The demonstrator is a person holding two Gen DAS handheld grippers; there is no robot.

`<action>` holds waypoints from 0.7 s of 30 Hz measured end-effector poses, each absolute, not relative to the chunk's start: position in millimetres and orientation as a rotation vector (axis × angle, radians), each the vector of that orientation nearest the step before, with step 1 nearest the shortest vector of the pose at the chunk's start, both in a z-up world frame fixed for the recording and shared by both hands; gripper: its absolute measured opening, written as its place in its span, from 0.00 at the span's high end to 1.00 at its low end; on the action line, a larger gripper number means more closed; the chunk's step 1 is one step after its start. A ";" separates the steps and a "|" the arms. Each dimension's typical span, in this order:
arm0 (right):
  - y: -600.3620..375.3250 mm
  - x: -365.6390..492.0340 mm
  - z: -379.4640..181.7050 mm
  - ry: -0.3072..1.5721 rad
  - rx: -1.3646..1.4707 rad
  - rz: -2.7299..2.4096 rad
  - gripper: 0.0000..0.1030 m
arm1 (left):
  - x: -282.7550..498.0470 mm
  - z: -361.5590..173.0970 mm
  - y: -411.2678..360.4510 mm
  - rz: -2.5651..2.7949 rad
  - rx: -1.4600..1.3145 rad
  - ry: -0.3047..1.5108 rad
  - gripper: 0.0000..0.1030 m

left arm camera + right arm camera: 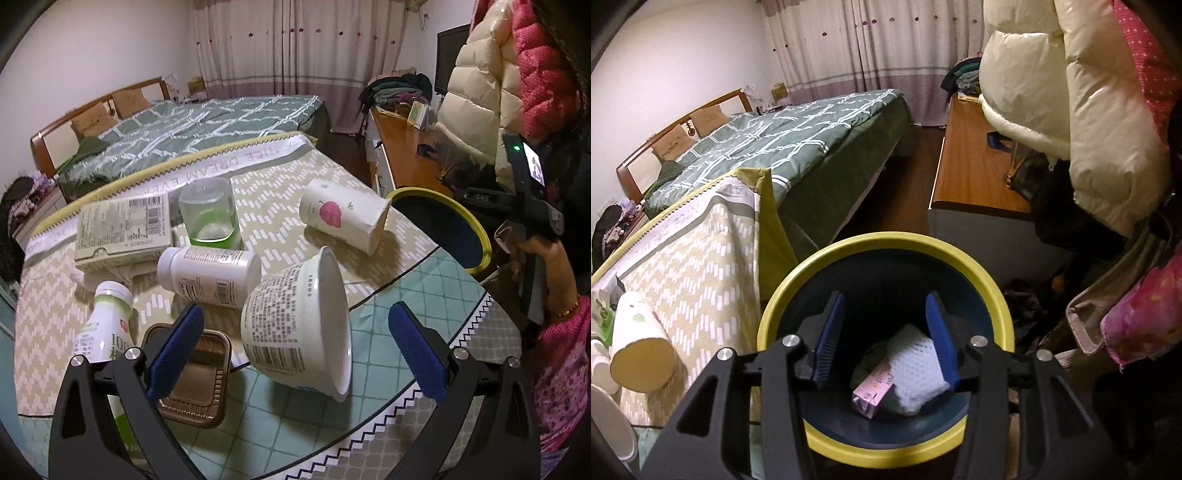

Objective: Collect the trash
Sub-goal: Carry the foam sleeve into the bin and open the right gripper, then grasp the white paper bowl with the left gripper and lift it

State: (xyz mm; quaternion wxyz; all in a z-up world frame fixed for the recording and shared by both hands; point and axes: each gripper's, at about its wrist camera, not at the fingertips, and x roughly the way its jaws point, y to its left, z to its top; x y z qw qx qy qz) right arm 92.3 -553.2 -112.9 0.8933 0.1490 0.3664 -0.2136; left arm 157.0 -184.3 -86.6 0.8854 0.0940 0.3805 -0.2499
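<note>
Jaws of the right gripper [884,336] gape, empty, over the yellow-rimmed dark bin [993,291] holding a pink carton [873,387], while the left gripper [295,350] spreads wide around, seemingly untouching, the tipped white paper bowl [295,317].

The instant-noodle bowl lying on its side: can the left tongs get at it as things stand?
Probably yes. The left tongs stand open with the noodle bowl lying between the pads, nothing in front of it; the foil tray sits beside.

A home bedroom: a made bed [207,125] with wooden headboard [92,118], long curtains [295,44], hanging coats [1052,92]
</note>
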 end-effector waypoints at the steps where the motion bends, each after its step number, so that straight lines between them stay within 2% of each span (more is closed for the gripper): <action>1: -552.6 91.3 -112.5 0.760 0.310 -0.440 0.55 | 160.7 -87.9 -182.1 -0.528 0.181 0.806 0.05; 7: -548.9 90.9 -110.6 0.754 0.312 -0.436 0.54 | 173.4 -97.1 -178.9 -0.570 0.126 0.865 0.07; 10: -545.8 92.5 -110.3 0.755 0.306 -0.429 0.54 | 179.7 -101.6 -179.1 -0.587 0.105 0.891 0.20; 14: -541.4 94.7 -110.0 0.758 0.304 -0.421 0.54 | 182.3 -105.8 -183.4 -0.606 0.102 0.909 0.32; 18: -540.9 93.0 -108.9 0.754 0.304 -0.415 0.54 | 183.1 -108.8 -186.8 -0.608 0.103 0.925 0.50; 21: -541.7 90.9 -108.2 0.750 0.306 -0.412 0.54 | 181.4 -108.9 -189.7 -0.613 0.106 0.924 0.53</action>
